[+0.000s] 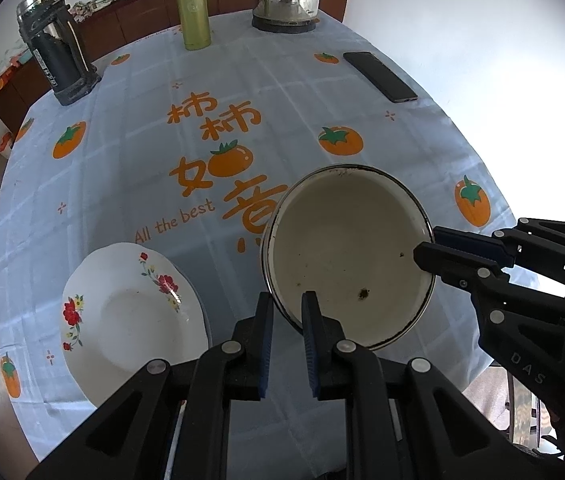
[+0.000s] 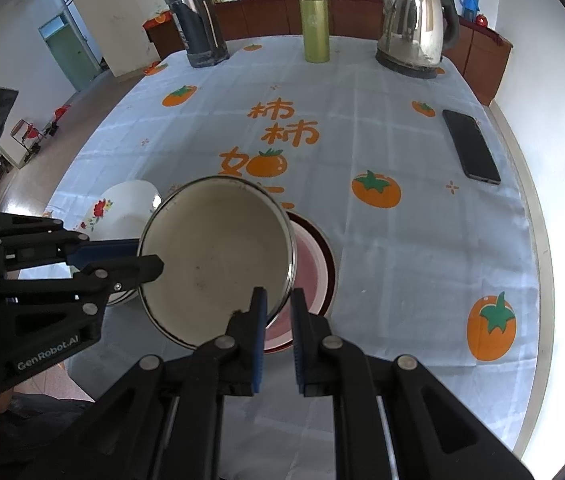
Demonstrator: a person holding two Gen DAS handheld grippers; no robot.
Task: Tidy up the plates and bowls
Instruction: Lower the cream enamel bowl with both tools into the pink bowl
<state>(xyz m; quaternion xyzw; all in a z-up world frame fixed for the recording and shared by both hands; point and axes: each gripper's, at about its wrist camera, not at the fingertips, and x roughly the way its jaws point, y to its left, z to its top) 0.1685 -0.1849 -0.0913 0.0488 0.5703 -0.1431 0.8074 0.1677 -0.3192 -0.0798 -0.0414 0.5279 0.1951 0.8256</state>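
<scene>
Enamel bowl (image 1: pixel 346 256) hangs tilted above the surface (image 1: pixel 266 92), carried by both claws at once: the left claw (image 1: pixel 287 312) is clamped on its near-left rim, the right claw (image 2: pixel 278 306) on the rim at the opposite side. Beneath it, toward the right, sits a pink plate with a dark rim (image 2: pixel 322 276); a white flowered plate (image 1: pixel 130 312) lies to the left. The grips are thin pinches on a slick metal edge, so if the two hands drift apart or twist unevenly, the rim could slide out of one claw. The bowl would then swing down and strike the pink plate, chipping either piece.
</scene>
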